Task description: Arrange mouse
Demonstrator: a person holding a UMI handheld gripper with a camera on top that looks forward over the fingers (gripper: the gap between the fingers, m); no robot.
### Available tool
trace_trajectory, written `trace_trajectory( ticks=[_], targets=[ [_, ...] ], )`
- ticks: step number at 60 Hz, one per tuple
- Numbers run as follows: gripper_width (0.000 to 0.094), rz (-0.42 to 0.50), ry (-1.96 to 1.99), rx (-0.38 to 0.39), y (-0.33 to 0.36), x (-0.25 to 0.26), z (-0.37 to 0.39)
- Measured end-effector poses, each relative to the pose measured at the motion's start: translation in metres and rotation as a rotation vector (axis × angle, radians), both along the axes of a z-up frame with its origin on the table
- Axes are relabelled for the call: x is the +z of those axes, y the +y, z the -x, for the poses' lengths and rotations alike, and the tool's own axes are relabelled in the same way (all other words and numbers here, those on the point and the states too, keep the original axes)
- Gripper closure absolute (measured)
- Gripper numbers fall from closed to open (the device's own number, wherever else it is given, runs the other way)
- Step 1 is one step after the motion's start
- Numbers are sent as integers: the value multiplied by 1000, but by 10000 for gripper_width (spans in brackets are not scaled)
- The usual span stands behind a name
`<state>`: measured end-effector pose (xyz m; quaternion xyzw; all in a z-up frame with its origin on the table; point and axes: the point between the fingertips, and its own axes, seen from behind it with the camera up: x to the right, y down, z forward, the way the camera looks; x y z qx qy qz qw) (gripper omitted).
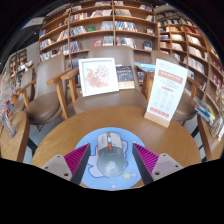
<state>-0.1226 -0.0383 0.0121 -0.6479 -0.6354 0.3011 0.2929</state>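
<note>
A white and grey mouse (pixel 110 153) with orange accents lies on a round light-blue mouse pad (pixel 128 173) at the near edge of a round wooden table (pixel 60 125). My gripper (pixel 111 150) is open, and the mouse stands between its fingers. The pink pads (pixel 75 158) flank it with a gap on each side. The mouse rests on the pad, its front end pointing away from me.
A white printed sign (pixel 166 92) stands upright on the table to the far right. A framed picture (pixel 98 76) leans at the table's far side beside a wooden chair (pixel 64 90). Bookshelves (pixel 100 25) line the back wall.
</note>
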Motion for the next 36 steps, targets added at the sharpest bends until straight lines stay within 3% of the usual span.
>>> trace_trajectory(
  ticks=[12,21,30,36],
  targets=[
    [78,-8,76,36,4,69,-82],
    [81,-39,156,22,21,119,-165],
    [82,-88,211,29,33,141,-239],
    [81,-75,226,11,41,146,-284]
  ],
)
